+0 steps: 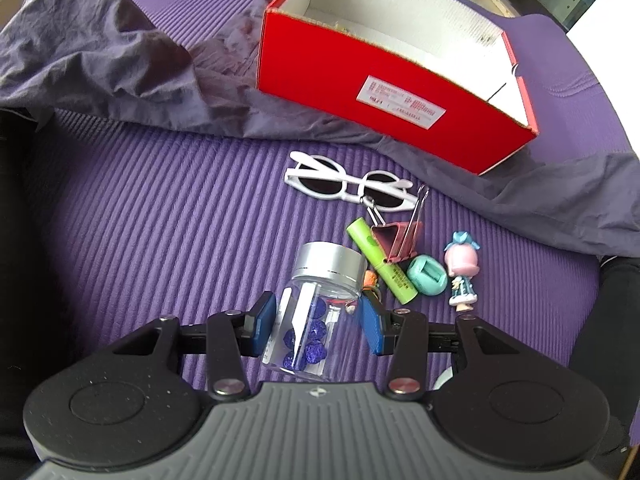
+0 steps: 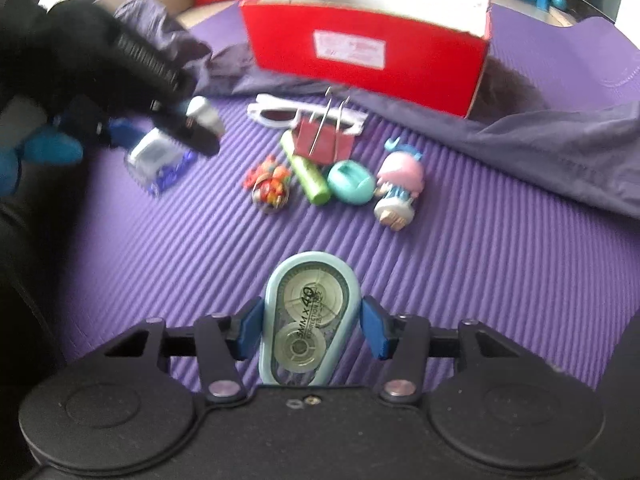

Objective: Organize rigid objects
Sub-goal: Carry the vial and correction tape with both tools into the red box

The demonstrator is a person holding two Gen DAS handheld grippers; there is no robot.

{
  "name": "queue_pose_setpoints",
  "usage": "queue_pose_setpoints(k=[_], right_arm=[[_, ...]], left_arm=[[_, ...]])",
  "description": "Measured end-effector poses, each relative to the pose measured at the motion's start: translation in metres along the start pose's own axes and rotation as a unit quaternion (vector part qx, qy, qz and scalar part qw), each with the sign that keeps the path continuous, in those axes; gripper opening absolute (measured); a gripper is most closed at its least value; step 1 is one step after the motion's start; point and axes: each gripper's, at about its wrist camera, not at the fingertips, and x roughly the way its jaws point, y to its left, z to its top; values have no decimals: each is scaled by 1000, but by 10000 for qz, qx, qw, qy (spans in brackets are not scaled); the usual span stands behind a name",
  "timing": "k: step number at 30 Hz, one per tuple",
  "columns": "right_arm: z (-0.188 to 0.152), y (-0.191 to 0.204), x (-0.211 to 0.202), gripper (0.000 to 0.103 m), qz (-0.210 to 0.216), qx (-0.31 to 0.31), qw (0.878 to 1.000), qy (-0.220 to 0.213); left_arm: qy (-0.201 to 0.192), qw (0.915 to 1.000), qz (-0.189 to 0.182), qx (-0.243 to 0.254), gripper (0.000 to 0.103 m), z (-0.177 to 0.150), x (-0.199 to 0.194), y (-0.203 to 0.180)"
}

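Left gripper point(image 1: 322, 326), lower centre, is clamping a clear jar point(image 1: 310, 320), jaws part-open; its smooth wall is risking slip. Right gripper point(image 2: 312, 330), lower centre, is bracketing a correction tape point(image 2: 308, 320); whether the pads are biting is unclear, so lifting towards the red box point(image 2: 368, 52) is risking a drop.

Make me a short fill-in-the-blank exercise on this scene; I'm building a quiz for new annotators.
1. The left hand-held gripper has a clear jar with a ____ lid between its fingers.
2. The right hand-held gripper has a pale blue ____ between its fingers.
3. The open box behind the sunglasses is ____ outside.
4. The doll has ____ hair.

Missing words: silver; correction tape; red; pink
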Motion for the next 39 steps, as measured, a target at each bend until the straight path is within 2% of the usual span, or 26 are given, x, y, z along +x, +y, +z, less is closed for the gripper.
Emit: queue_pose_setpoints(k=[8, 20, 32, 39], right_arm=[[55, -17, -44, 51, 178, 121, 9990, -394], [146, -40, -77, 51, -55, 102, 9937, -1111], [212, -59, -52, 51, -389, 4, 9896, -1387], [243, -74, -18, 51, -520, 32, 9888, -1399]], left_arm=[[-253, 9996, -102, 61, 45, 22, -25, -8], [-823, 9956, -79, 440, 45, 84, -55, -40], [-1119, 9917, 11, 637, 45, 159, -42, -68], [-1033, 9928, -46, 602, 45, 197, -12, -74]])
